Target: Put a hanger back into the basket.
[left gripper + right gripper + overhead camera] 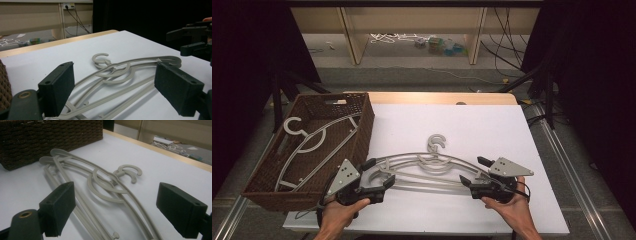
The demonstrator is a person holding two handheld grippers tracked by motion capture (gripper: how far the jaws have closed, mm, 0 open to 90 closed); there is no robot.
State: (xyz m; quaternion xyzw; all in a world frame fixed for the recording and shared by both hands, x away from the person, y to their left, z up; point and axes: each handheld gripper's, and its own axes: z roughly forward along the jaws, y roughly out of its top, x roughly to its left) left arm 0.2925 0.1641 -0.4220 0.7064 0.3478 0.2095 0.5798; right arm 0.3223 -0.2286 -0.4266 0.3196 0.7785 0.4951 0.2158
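Two grey plastic hangers (427, 167) lie stacked on the white table top (452, 125), hooks pointing to the far side. My left gripper (379, 174) is open at their left end, its jaws wide apart over the hanger arms (117, 75) without touching them. At the right end my right gripper (476, 171) is open too, and the hangers (105, 187) run away from between its jaws. From the left gripper view, the right gripper (190, 42) shows at the far right, jaws apart. A third grey hanger (312, 142) lies inside the brown wicker basket (362, 125).
The basket (50, 137) stands on the table's left side, overhanging its left edge. A wooden strip (437, 97) marks the far table edge. Black curtains hang on both sides, and cables (392, 37) lie on the floor beyond.
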